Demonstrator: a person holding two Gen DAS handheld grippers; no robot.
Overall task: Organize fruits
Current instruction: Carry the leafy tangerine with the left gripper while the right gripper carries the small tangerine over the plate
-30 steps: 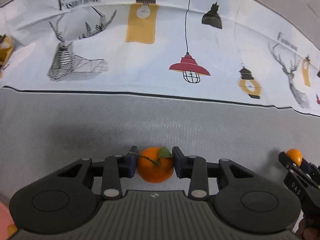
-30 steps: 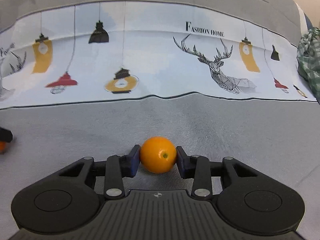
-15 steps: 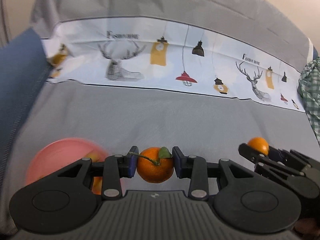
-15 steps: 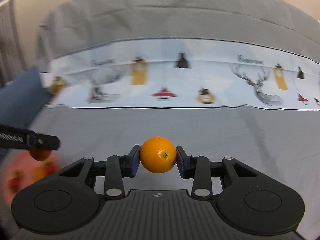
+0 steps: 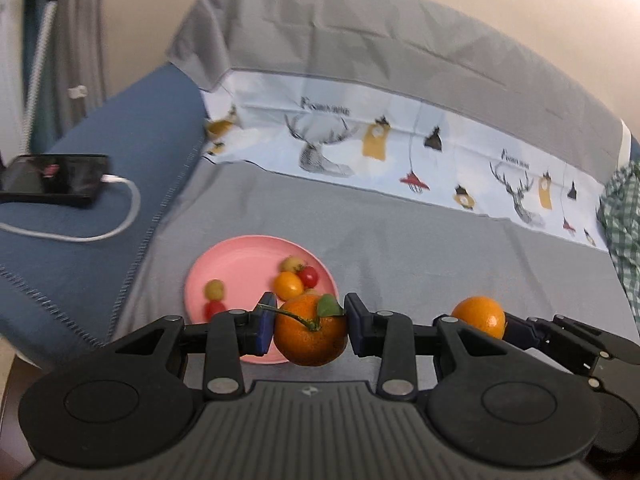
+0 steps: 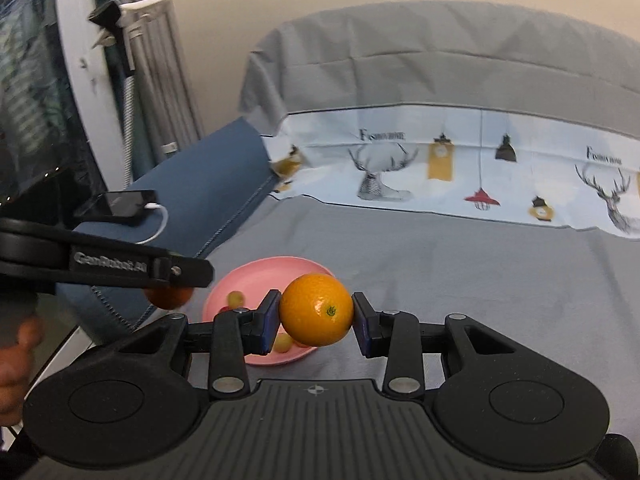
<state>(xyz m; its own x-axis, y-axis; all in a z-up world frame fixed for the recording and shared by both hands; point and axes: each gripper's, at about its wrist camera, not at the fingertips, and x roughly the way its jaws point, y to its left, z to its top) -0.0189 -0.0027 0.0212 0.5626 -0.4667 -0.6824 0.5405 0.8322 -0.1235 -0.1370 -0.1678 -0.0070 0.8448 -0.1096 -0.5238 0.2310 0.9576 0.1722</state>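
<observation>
My left gripper (image 5: pixel 307 330) is shut on a leafy orange (image 5: pixel 304 340) with a stem, held in the air over the near edge of a pink plate (image 5: pixel 240 264). The plate lies on the grey bed cover and holds several small red, yellow and orange fruits (image 5: pixel 289 285). In the right wrist view my right gripper (image 6: pixel 316 322) is shut on a smooth orange (image 6: pixel 316 309), above and just right of the same plate (image 6: pixel 260 276). The smooth orange (image 5: pixel 479 316) also shows at the right of the left wrist view, and the leafy orange (image 6: pixel 168 298) under the left gripper's finger.
A dark phone (image 5: pixel 52 180) with a white cable lies on the blue sofa arm (image 5: pixel 120 152) to the left. A patterned white cloth (image 5: pixel 400 148) runs along the back. Green checked fabric (image 5: pixel 624 216) sits at the right edge. A hand (image 6: pixel 16 356) shows at lower left.
Both grippers rose and swung left with their oranges. The pink plate, blue arm and phone came into view, and the patterned cloth now lies far behind.
</observation>
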